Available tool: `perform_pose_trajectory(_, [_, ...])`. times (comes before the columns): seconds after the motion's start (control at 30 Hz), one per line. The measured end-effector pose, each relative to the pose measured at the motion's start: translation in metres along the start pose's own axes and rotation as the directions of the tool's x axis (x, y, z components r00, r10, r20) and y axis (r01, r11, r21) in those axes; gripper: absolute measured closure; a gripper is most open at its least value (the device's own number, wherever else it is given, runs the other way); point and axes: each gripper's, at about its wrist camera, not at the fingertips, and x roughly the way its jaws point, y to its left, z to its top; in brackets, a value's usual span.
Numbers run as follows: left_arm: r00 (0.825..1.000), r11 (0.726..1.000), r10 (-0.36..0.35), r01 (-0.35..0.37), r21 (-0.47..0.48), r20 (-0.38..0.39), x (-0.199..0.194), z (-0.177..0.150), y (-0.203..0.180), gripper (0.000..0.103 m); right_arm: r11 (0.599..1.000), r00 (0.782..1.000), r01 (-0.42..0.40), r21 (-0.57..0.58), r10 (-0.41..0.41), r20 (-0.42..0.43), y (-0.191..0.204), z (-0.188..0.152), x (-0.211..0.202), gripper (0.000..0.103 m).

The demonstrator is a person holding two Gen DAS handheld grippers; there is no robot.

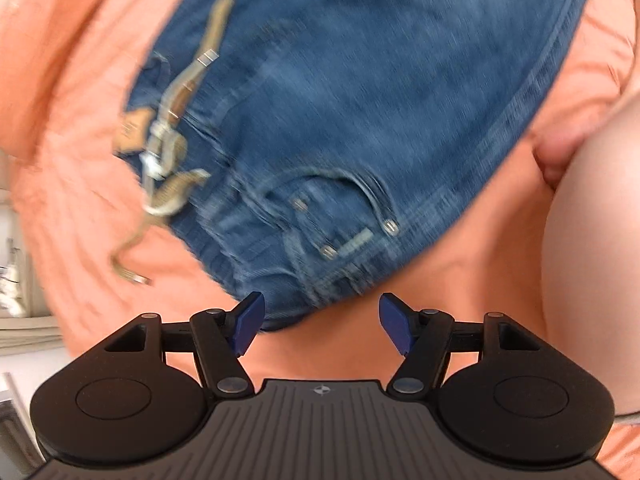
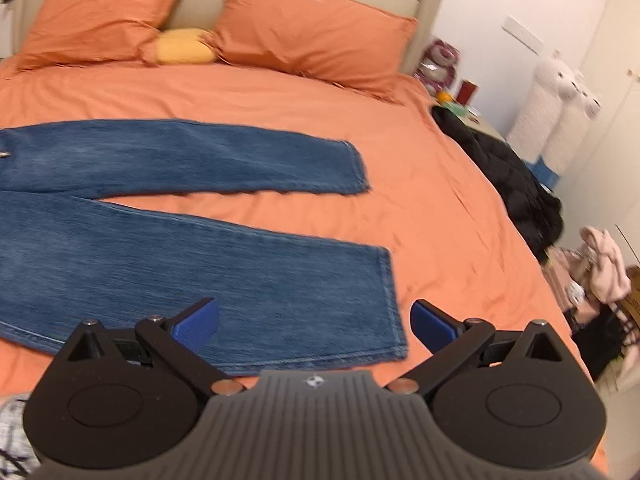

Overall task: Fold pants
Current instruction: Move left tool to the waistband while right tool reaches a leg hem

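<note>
- While the jeans [image 2: 192,216] lie spread flat on the orange bedsheet [image 2: 440,200], legs apart and unfolded, the job looks to be at its very start: both tools seem to be lining up for a first grab.
- Relative to the jeans, the right gripper [image 2: 315,322] hovers just over the hem of the nearer leg, jaws spread wide and holding nothing.
- At the other end of the jeans [image 1: 360,100], the left gripper [image 1: 321,324] sits just off the waistband corner by the front pocket, jaws likewise released and empty.
- My guess at the next move: each tool pinches its own edge of the nearer side, waist corner and hem, then carries that leg across onto the far one. The pinch should catch both denim layers, or the leg will sag.
- Denim is mid-blue, faded, with stitched seams and metal rivets at the pocket; it looks heavy and stiff, so it should hold a crease.
- A tan braided belt [image 1: 176,120] with metal fittings trails loose from the waistband of the jeans and could snag.
- Pillows [image 2: 304,28] lie beyond the jeans.
</note>
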Motion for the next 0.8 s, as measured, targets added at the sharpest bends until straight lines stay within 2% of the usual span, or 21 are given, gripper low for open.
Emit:
perform_pose_trajectory(0.17, [1.0, 1.0, 0.021, -0.021, 0.016, 0.003, 0.023, -0.004, -0.009, 0.026, 0.998, 0.997, 0.052, -0.036, -0.054, -0.053, 0.001, -0.002, 0.021, 0.005])
perform_pose_trajectory(0.23, [1.0, 1.0, 0.021, -0.021, 0.009, 0.01, 0.033, -0.003, -0.012, 0.026, 0.998, 0.997, 0.045, -0.043, -0.048, -0.065, 0.001, 0.0, 0.03, 0.005])
perform_pose_trajectory(0.37, [0.997, 0.997, 0.077, -0.076, -0.013, 0.033, 0.049, 0.003, -0.018, 0.023, 0.996, 0.996, 0.014, -0.087, -0.022, -0.089, 0.004, 0.005, 0.041, 0.006])
perform_pose_trajectory(0.4, [0.996, 0.996, 0.089, -0.088, -0.022, 0.03, 0.051, 0.004, -0.02, 0.026, 0.993, 0.995, 0.009, -0.114, -0.02, -0.099, 0.006, 0.006, 0.044, 0.007])
perform_pose_trajectory(0.43, [0.995, 0.995, 0.093, -0.092, -0.035, 0.033, 0.052, 0.005, -0.022, 0.034, 0.989, 0.994, 0.011, -0.149, -0.028, -0.109, 0.008, 0.007, 0.046, 0.008])
perform_pose_trajectory(0.47, [0.994, 0.993, 0.105, -0.103, -0.052, 0.04, 0.051, 0.005, -0.022, 0.037, 0.982, 0.992, 0.013, -0.189, -0.037, -0.123, 0.01, 0.007, 0.048, 0.009])
perform_pose_trajectory(0.5, [0.993, 0.991, 0.11, -0.107, -0.081, 0.044, 0.049, 0.005, -0.02, 0.043, 0.976, 0.99, 0.004, -0.219, -0.035, -0.138, 0.011, 0.008, 0.05, 0.014])
perform_pose_trajectory(0.53, [0.993, 0.989, 0.105, -0.099, -0.112, 0.053, 0.045, 0.004, -0.018, 0.055, 0.97, 0.988, -0.012, -0.241, -0.026, -0.153, 0.011, 0.009, 0.052, 0.021])
perform_pose_trajectory(0.6, [0.991, 0.982, 0.106, -0.093, -0.163, 0.076, 0.034, 0.002, -0.015, 0.061, 0.956, 0.983, -0.04, -0.292, -0.014, -0.182, 0.01, 0.009, 0.056, 0.034])
perform_pose_trajectory(0.63, [0.988, 0.977, 0.123, -0.104, -0.184, 0.092, 0.028, 0.001, -0.014, 0.069, 0.944, 0.981, -0.055, -0.325, -0.009, -0.193, 0.01, 0.009, 0.058, 0.038])
perform_pose_trajectory(0.7, [0.978, 0.962, 0.165, -0.132, -0.238, 0.126, 0.014, 0.001, -0.012, 0.074, 0.911, 0.976, -0.095, -0.4, 0.007, -0.217, 0.009, 0.008, 0.063, 0.041])
perform_pose_trajectory(0.8, [0.958, 0.931, 0.228, -0.162, -0.326, 0.174, -0.008, 0.004, -0.007, 0.077, 0.835, 0.968, -0.143, -0.532, 0.007, -0.249, 0.012, 0.0, 0.072, 0.045])
